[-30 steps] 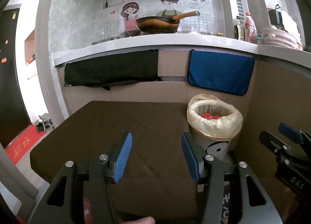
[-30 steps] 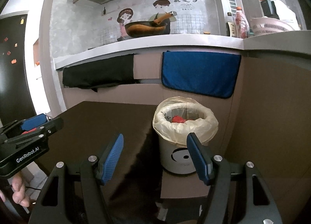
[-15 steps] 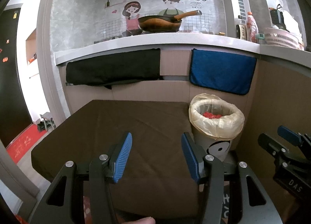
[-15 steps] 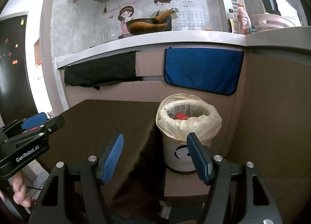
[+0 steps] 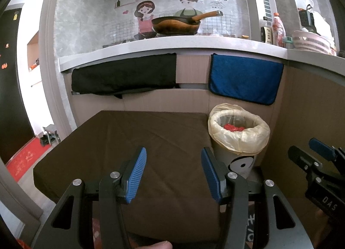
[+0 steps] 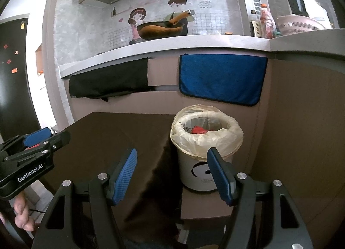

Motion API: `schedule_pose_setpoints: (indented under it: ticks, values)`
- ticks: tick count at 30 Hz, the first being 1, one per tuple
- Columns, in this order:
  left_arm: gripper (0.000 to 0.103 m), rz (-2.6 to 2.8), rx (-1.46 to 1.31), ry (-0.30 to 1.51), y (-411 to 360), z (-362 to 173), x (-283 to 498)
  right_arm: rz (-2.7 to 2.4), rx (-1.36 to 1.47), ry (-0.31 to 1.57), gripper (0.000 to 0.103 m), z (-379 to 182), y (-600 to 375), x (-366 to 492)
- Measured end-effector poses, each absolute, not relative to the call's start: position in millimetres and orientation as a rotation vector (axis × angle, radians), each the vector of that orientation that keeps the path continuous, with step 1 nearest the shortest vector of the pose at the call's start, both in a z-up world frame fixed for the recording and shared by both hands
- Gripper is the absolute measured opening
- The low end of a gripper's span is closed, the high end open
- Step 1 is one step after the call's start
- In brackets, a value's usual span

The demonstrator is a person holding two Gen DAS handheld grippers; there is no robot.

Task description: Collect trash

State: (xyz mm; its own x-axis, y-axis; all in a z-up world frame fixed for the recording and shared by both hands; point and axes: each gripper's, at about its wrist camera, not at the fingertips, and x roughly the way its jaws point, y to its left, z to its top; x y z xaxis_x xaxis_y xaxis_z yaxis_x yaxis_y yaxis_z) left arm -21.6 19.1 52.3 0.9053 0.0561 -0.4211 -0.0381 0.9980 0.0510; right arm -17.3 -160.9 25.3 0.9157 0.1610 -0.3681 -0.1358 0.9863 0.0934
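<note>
A white trash bin (image 5: 239, 158) lined with a yellowish bag stands to the right of a brown-covered table (image 5: 133, 141), with red trash (image 5: 234, 128) inside. It also shows in the right wrist view (image 6: 200, 173), with the red trash (image 6: 199, 130) among other scraps. My left gripper (image 5: 173, 175) is open and empty over the table's near part. My right gripper (image 6: 172, 175) is open and empty, in front of the bin. Each gripper shows in the other's view, the right gripper (image 5: 312, 158) and the left gripper (image 6: 43, 141).
A cardboard wall (image 5: 306, 106) closes the back and right side. A black cloth (image 5: 123, 76) and a blue cloth (image 5: 243, 78) hang from the white counter (image 5: 172, 45). A wok (image 5: 176, 25), bottles (image 5: 278, 31) and a pink basket (image 5: 312, 41) stand on the counter.
Both grippers have drawn slightly back and tilted up; the bin and table sit a little lower and farther in view. Both stay open and empty.
</note>
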Motion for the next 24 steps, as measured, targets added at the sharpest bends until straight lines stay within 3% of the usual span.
schedule_pose_setpoints:
  ticks: [24]
  values:
    - [0.054,0.026,0.051,0.444,17.3,49.5,-21.4,0.139,0.065,0.386,0.065,26.4,-162.6,-19.0]
